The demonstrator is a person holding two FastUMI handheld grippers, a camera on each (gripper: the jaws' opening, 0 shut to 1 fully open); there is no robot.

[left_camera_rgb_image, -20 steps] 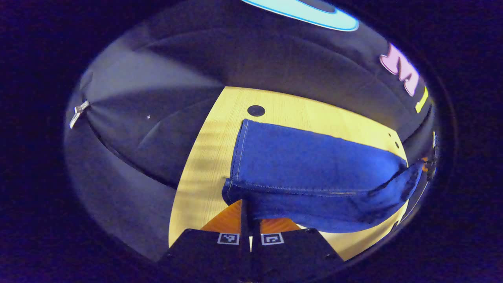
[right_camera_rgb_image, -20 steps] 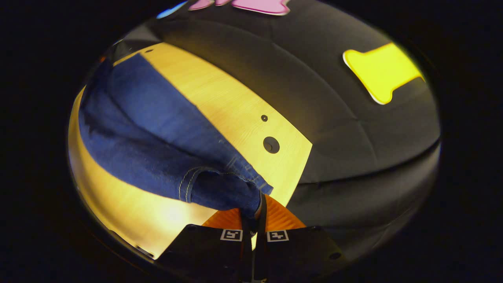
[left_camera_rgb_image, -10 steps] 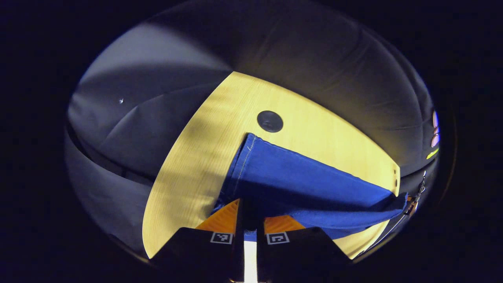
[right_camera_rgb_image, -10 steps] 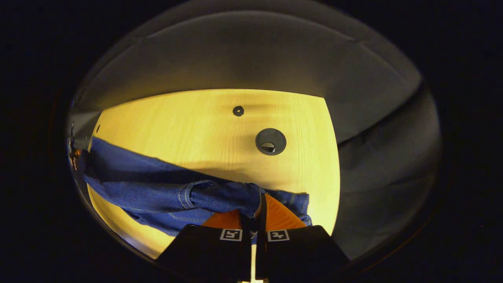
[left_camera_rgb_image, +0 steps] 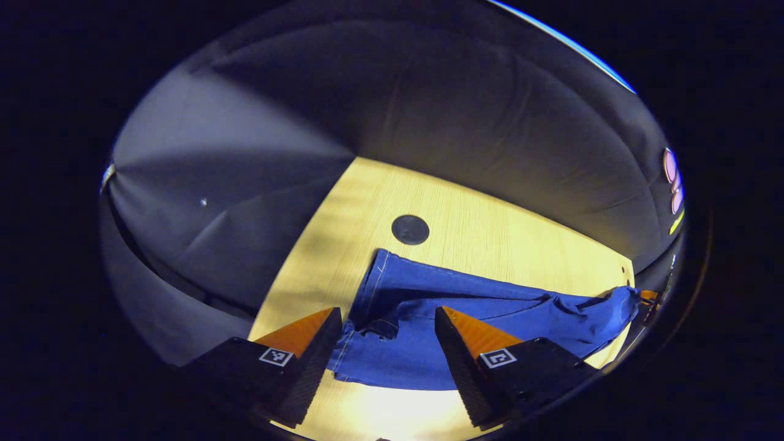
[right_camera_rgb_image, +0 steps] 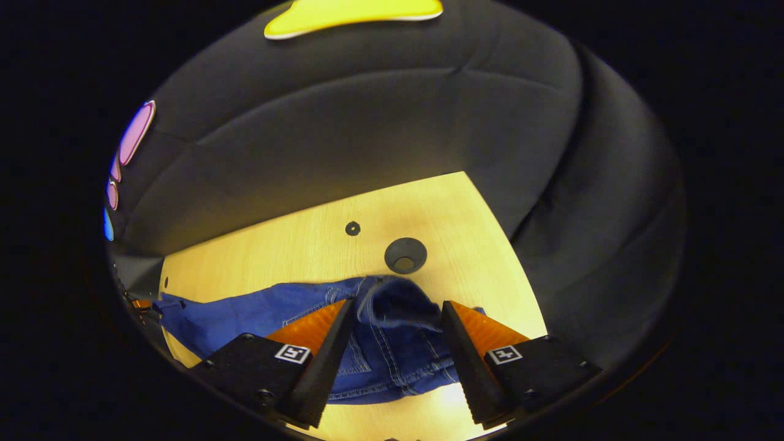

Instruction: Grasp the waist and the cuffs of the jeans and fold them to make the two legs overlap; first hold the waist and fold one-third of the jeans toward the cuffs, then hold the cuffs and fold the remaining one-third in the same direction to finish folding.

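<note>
My left gripper is spread wide over the cuff end of the jeans, gripping nothing; my right gripper gapes over the waist end. The jeans lie rumpled on the wooden table, a round grommet hole beyond them.

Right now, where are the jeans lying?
The jeans lie flat on the wooden table, just short of its round grommet hole. In the right gripper view their waist end sits between the open right gripper.
</note>
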